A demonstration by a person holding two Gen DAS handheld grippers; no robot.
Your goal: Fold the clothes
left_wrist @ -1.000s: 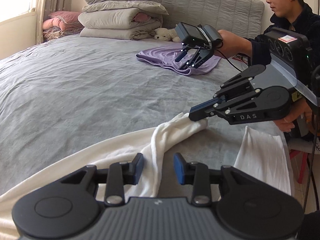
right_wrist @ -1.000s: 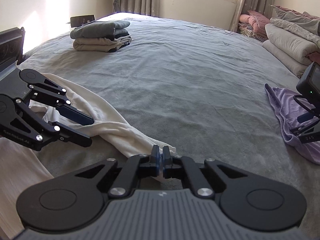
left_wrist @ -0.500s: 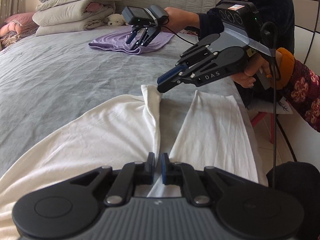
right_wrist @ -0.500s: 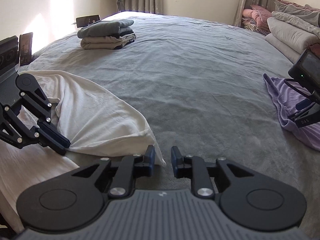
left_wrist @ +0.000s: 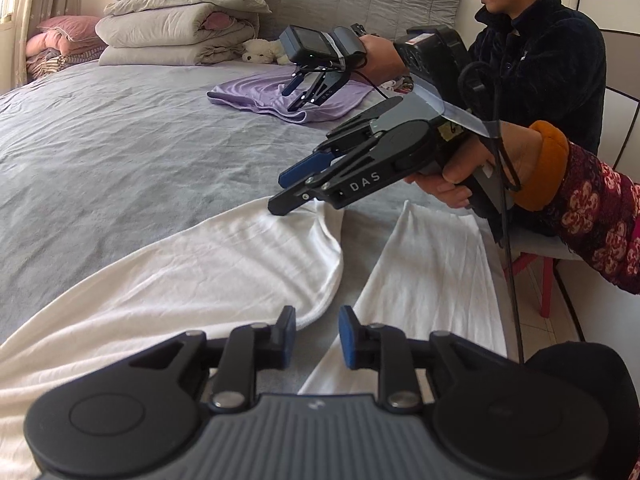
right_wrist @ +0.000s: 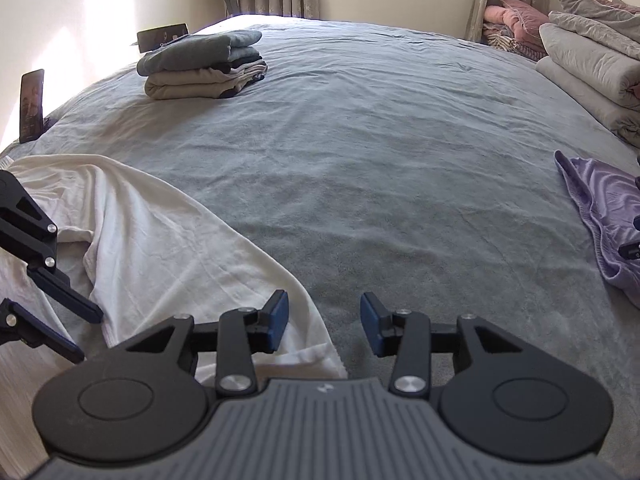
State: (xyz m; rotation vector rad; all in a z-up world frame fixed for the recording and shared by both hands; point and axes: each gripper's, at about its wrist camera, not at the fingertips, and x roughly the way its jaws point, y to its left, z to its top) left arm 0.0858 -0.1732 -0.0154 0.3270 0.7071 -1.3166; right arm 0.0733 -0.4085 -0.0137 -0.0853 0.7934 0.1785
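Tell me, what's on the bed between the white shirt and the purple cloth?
Nothing: in the right wrist view only bare grey bedspread lies between the white shirt and the purple cloth.

Each claw [left_wrist: 317, 333] is matte black with blue pads, silver pivot screws and a ribbed grey deck, the right claw [left_wrist: 298, 190] lettered "DAS", its hand's sleeve [left_wrist: 596, 216] dark red floral with an orange cuff at 3 o'clock.

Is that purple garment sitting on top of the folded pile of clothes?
No, the purple garment lies alone on the grey bedspread, far from the folded pile.
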